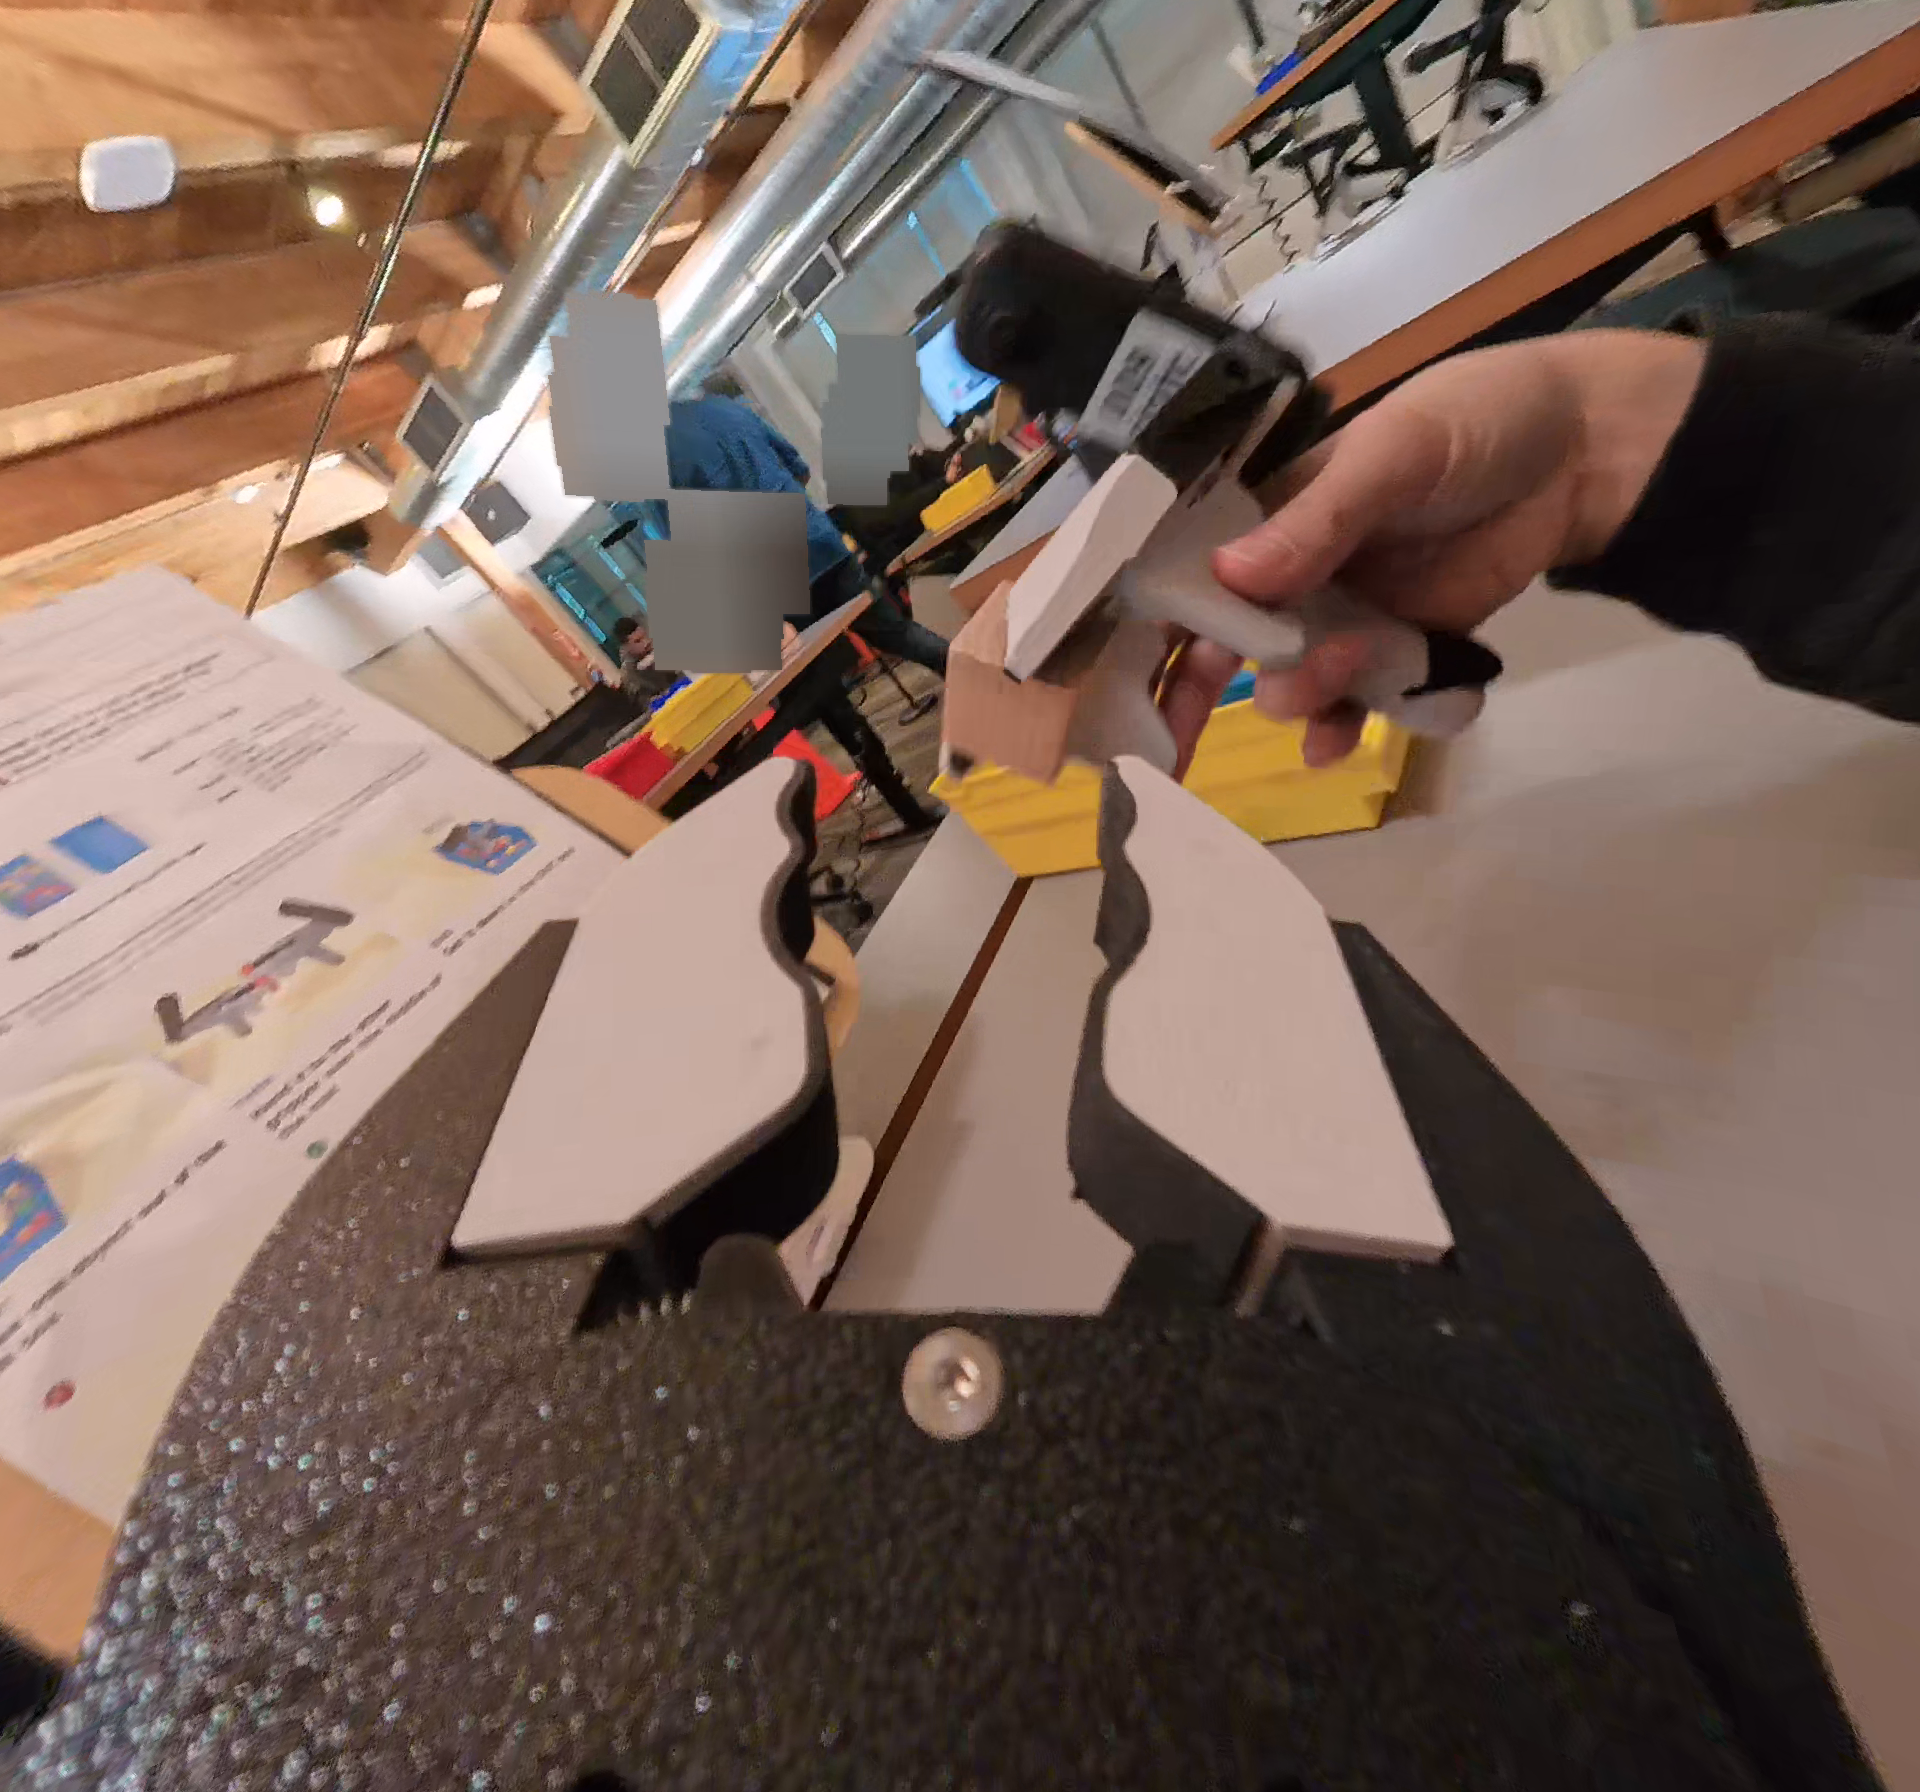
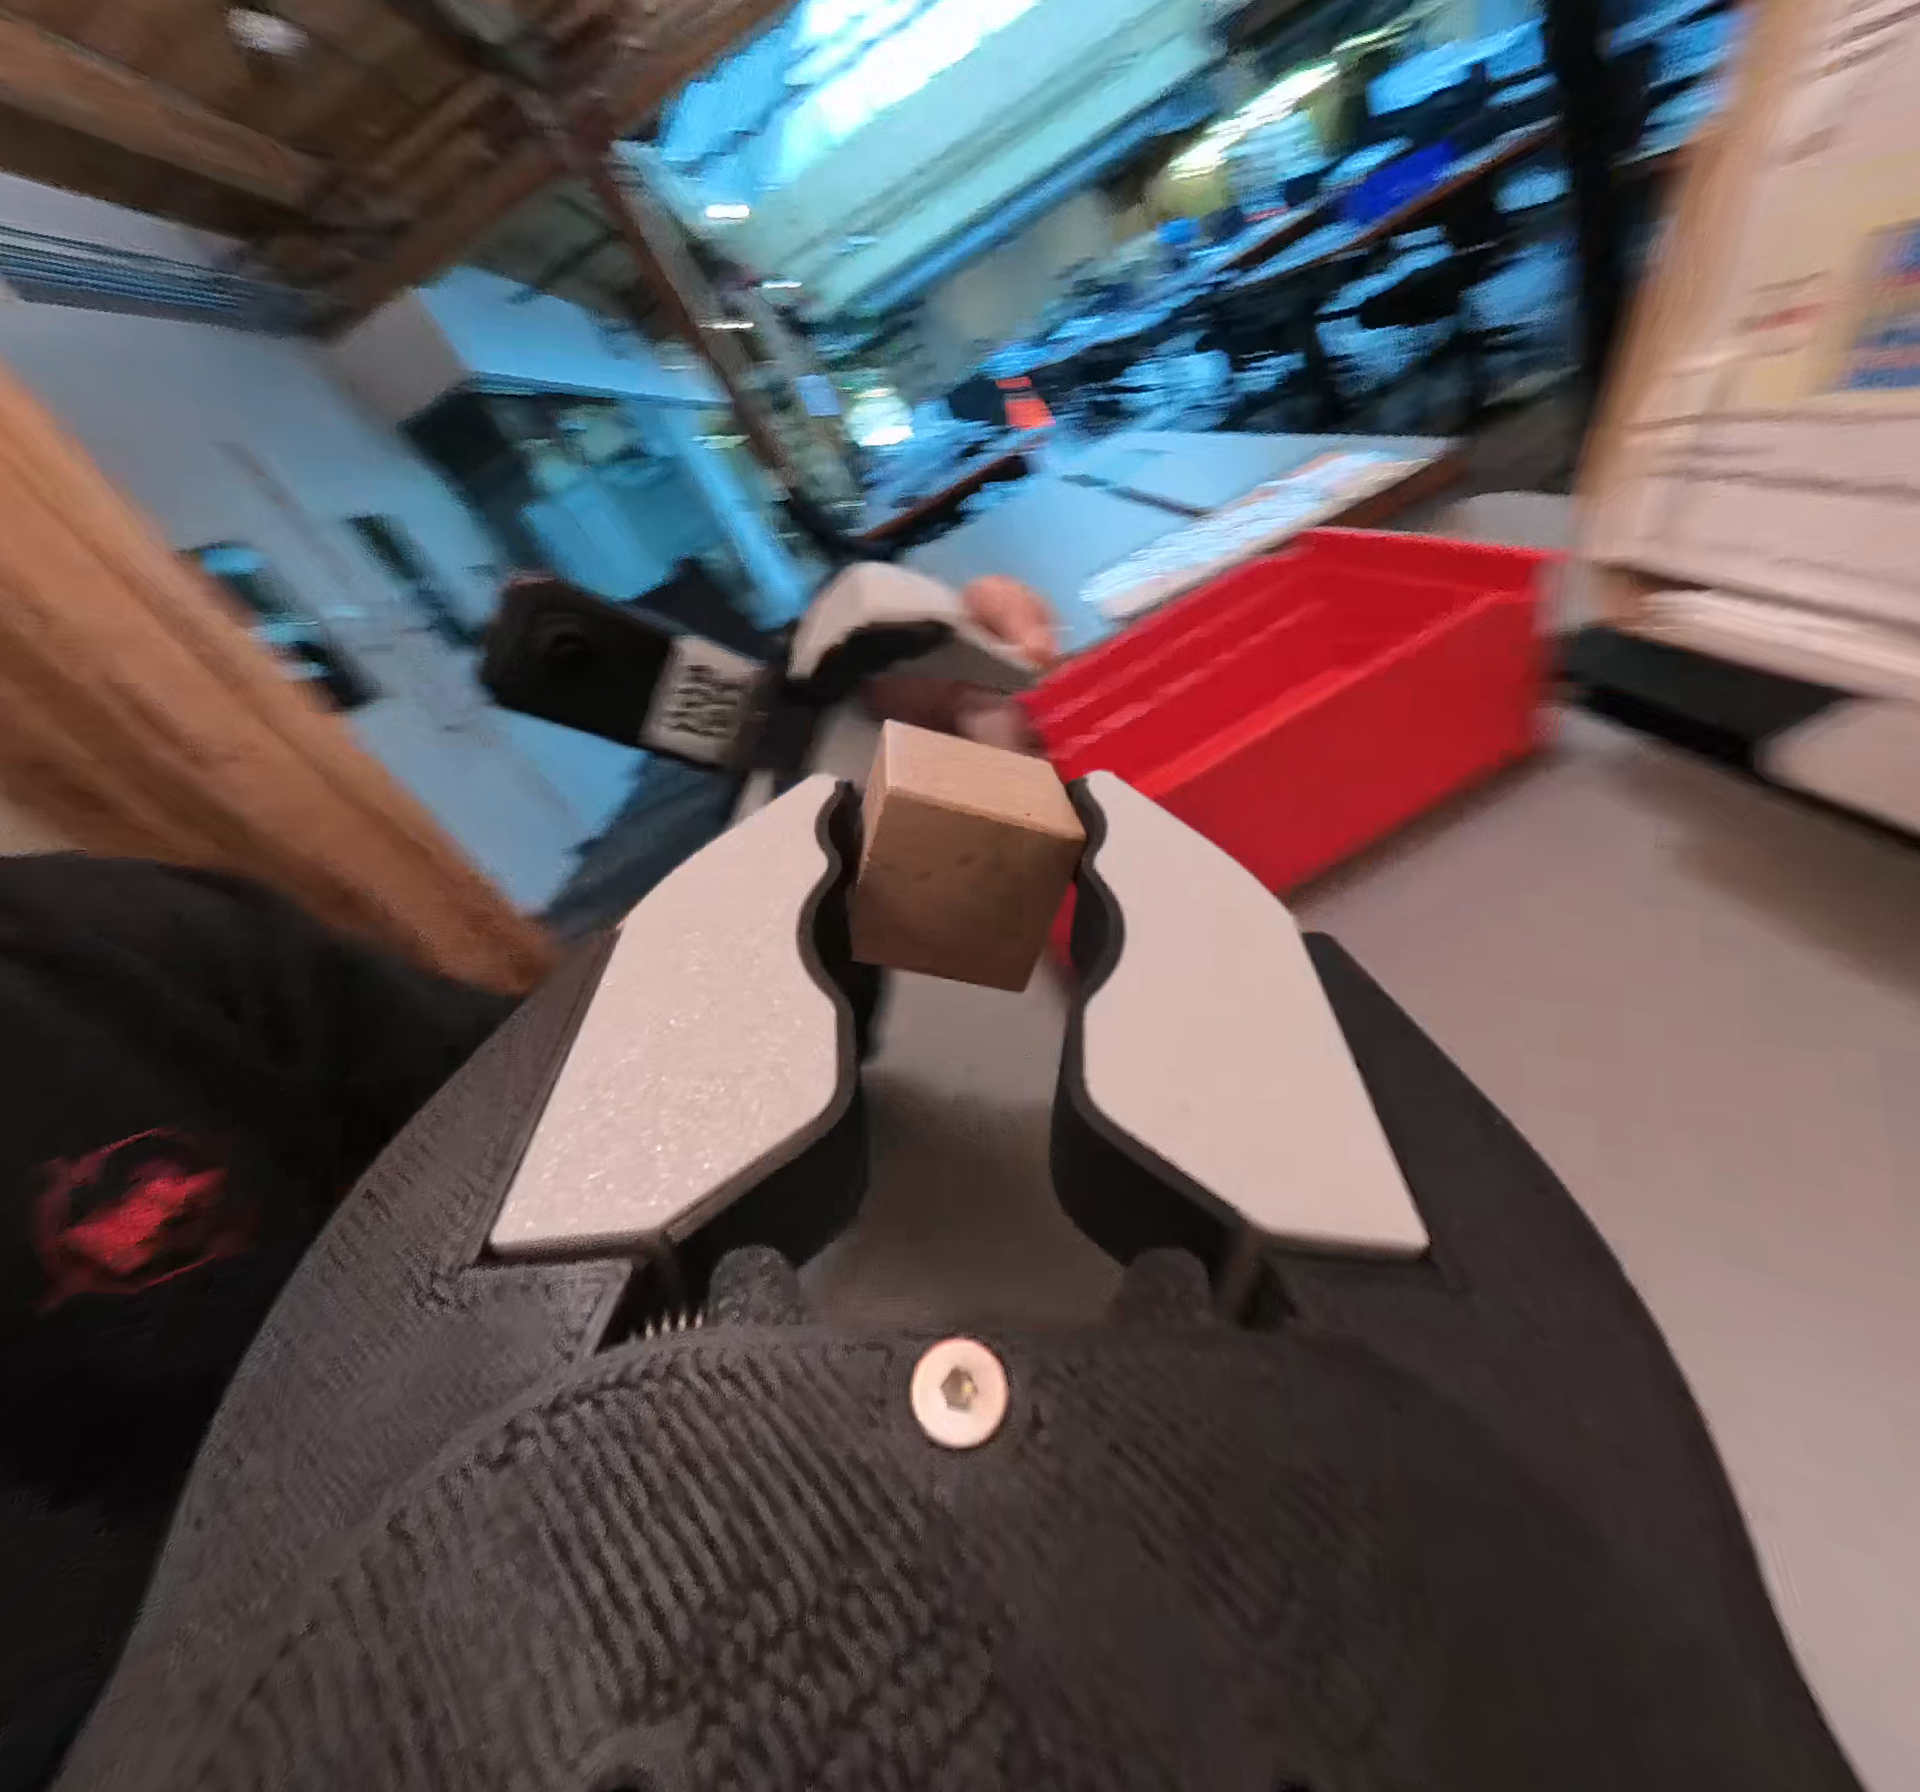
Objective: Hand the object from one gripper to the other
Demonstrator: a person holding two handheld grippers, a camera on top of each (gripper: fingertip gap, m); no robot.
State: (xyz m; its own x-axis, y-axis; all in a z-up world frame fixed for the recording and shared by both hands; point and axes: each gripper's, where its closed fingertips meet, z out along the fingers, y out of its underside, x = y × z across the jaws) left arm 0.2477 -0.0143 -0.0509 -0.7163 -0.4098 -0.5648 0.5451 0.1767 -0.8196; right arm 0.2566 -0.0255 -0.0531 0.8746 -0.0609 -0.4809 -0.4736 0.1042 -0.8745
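- Right gripper: pads pressed on both sides of the wooden block, near the fingertips; block sits slightly tilted.
- Left gripper: jaws apart, nothing between them; the block hangs just beyond its tips.
- Surroundings: red bin behind the block, yellow bin on the table.
- Judgement: transfer appears made. Advice: hold right-hand pressure steady, draw the left straight back without brushing the block, since the tip-only hold could let it twist.
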